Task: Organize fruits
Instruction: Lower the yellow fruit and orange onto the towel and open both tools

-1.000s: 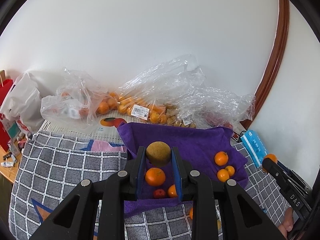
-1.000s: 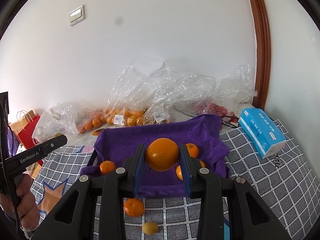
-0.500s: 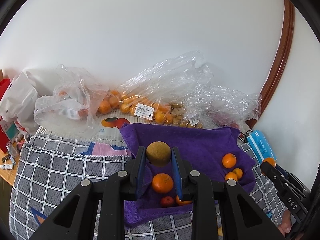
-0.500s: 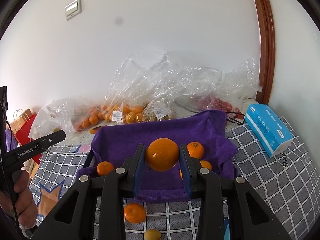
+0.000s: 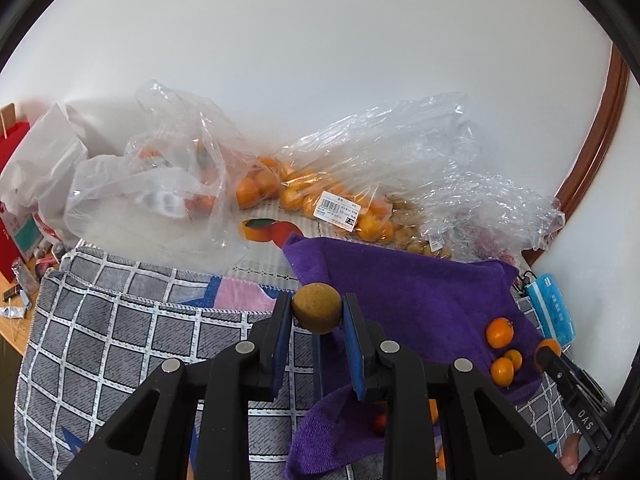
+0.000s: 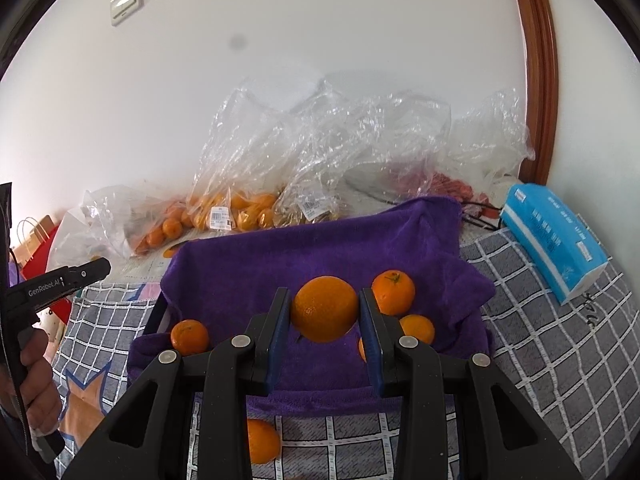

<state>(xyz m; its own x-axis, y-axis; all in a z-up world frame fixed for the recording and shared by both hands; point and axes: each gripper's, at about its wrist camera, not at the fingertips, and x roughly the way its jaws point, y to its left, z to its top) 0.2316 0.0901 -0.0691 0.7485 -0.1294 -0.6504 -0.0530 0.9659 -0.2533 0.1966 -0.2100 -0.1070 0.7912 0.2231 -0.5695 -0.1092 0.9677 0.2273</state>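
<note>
My left gripper (image 5: 317,312) is shut on a round brown fruit (image 5: 317,307), held above the left edge of the purple towel (image 5: 400,288) where it meets the grey checked cloth (image 5: 120,328). My right gripper (image 6: 325,312) is shut on a large orange (image 6: 325,307) above the purple towel (image 6: 304,256). Small oranges lie on the towel at the right (image 5: 499,332) and beside my right gripper (image 6: 393,292), with one at the left (image 6: 189,336). Another orange (image 6: 262,440) lies on the checked cloth in front of the towel.
Clear plastic bags of oranges (image 5: 320,200) and other fruit lie along the white wall behind the towel. A blue tissue pack (image 6: 556,240) lies at the right. A red bag (image 5: 12,152) stands at the far left. The left gripper shows in the right wrist view (image 6: 60,284).
My left gripper has moved left with the brown fruit, from over the towel's middle to its left edge. My right gripper has moved slightly forward over the towel with the orange.
</note>
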